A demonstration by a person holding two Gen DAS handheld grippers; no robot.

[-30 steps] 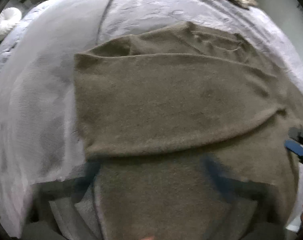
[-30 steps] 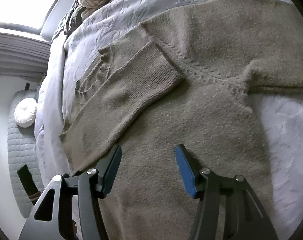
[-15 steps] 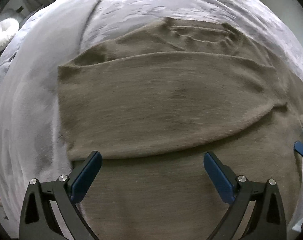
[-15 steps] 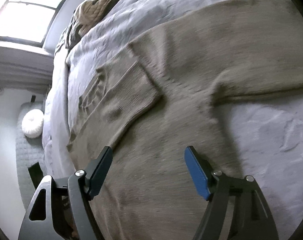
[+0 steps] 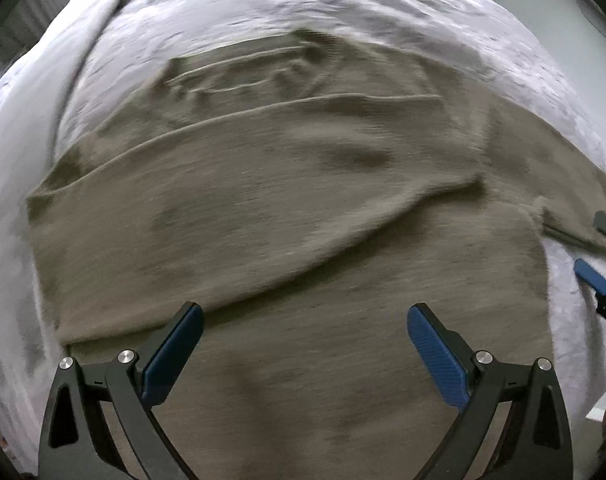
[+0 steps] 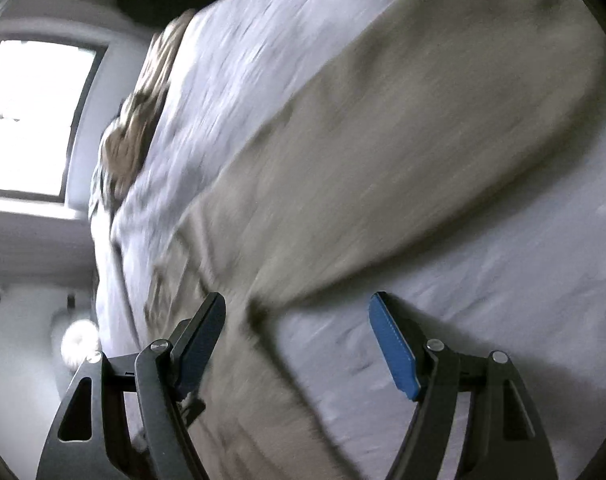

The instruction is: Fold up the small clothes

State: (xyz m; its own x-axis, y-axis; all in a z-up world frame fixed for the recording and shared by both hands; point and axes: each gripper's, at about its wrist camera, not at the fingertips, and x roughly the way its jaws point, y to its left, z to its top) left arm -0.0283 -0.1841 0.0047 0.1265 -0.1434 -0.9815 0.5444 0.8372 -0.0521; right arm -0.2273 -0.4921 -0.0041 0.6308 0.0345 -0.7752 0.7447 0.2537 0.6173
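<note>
A taupe knit sweater (image 5: 287, 208) lies flat on the pale lilac bedspread (image 5: 263, 12), one sleeve folded across its chest. My left gripper (image 5: 305, 320) is open and empty, hovering over the sweater's lower body. My right gripper (image 6: 297, 320) is open and empty, above the armpit of the other sleeve (image 6: 403, 132), which stretches out over the bedspread (image 6: 503, 280). The right gripper's fingertips (image 5: 593, 278) show at the right edge of the left wrist view, beside the sweater's side.
A crumpled beige cable-knit garment (image 6: 139, 120) lies at the far end of the bed near a bright window (image 6: 31, 116). A white round cushion (image 6: 79, 340) sits on the floor beside the bed.
The left gripper has let go of the fabric, opened and pulled back over the sweater's lower body. The right gripper has swung away from the body toward the outstretched sleeve; its view is motion blurred.
</note>
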